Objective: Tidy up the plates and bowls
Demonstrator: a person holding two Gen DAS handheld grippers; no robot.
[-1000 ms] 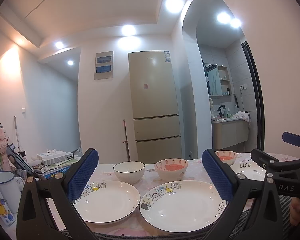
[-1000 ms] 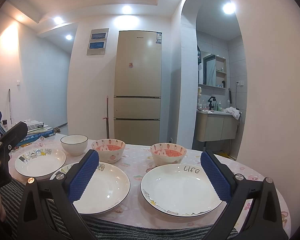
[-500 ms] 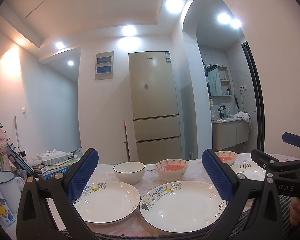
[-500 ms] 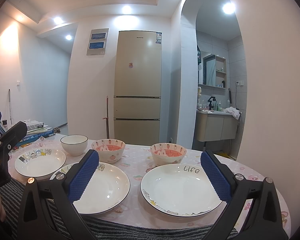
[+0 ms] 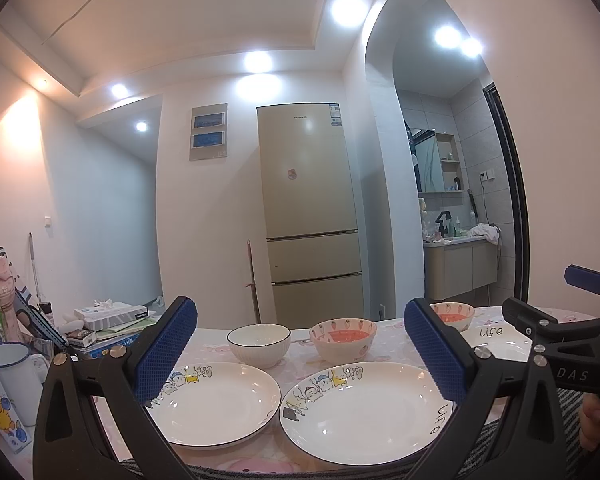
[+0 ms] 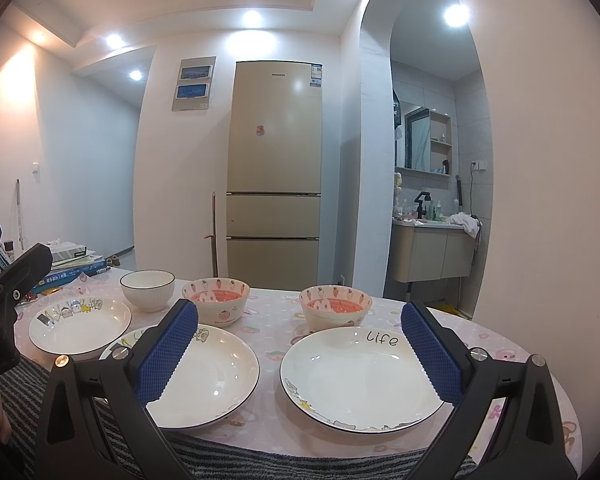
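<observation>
Both tongs hover low at the near edge of the bench (image 6: pixel 268 332), each spread wide with nothing between its blue pads. The left tongs (image 5: pixel 300 350) point toward 12 o'clock over two plates: the left plate (image 5: pixel 216 400) with cartoon figures on its rim lies at 7 o'clock of the view's centre, and the middle plate (image 5: pixel 364 412), marked "Life" on its near right rim, lies just beside it at 5 o'clock, a narrow gap between them. Behind them stand the white bowl (image 5: pixel 259 344) and, to its right, a strawberry bowl (image 5: pixel 343 344) with a red inside. A second strawberry bowl (image 5: pixel 452 316) shows partly behind the right pad.

The right tongs (image 6: pixel 298 350) frame the right plate (image 6: pixel 360 376), also lettered "Life", which lies at 5 o'clock in that view, with the second strawberry bowl just behind it at 12 o'clock. All three plates lie flat and apart; the three bowls stand upright in a row behind them. A fridge (image 6: pixel 274 168) stands beyond the bench, and a stack of books (image 5: pixel 112 320) and a white mug (image 5: pixel 16 376) sit at the bench's left end.
</observation>
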